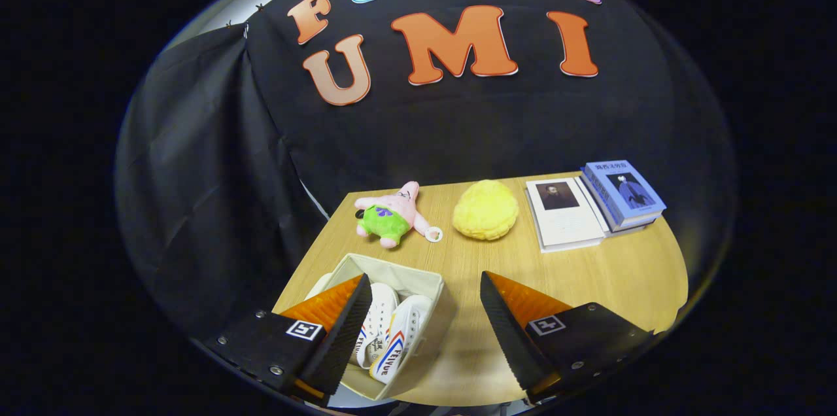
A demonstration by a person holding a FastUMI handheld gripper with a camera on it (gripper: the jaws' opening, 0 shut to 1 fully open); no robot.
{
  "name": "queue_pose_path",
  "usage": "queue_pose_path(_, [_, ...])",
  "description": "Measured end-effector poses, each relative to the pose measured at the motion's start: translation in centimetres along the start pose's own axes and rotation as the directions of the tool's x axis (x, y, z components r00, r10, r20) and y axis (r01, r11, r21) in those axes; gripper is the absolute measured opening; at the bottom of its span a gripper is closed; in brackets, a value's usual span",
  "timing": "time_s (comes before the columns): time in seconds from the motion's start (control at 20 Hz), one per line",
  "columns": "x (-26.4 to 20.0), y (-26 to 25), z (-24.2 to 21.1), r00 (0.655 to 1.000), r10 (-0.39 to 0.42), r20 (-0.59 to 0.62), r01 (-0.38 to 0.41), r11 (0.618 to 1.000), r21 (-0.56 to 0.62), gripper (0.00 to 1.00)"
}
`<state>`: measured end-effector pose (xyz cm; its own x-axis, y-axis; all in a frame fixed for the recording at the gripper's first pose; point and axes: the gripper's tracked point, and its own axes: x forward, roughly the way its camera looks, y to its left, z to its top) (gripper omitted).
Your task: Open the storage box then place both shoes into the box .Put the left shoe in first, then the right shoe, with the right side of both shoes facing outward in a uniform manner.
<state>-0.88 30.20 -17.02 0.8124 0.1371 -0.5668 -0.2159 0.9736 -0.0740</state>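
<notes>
The storage box [392,331] sat open on the wooden table [588,278] just below and between my fingers, nearer my left one, with both shoes [391,331] lying side by side inside it, their striped sides up. My gripper [422,285] hung above it with the jaws spread wide and nothing between them. Beyond my fingertips lay a pink star plush toy [390,214], a yellow fluffy ball [486,209] just beside it, and farther right two books [592,207] touching each other by the black cloth wall.

Two shoes [392,331]; two books [592,207].
</notes>
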Motion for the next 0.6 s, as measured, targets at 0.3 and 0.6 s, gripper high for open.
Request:
queue_pose_path(0.3, [-3.8, -5.4, 4.6, 0.993, -0.005, 0.115, 0.011, 0.999, -0.051, 0.98])
queue_pose_path(0.6, [-7.7, -9.7, 7.3, 0.975, -0.033, 0.22, 0.046, 0.998, -0.054, 0.98])
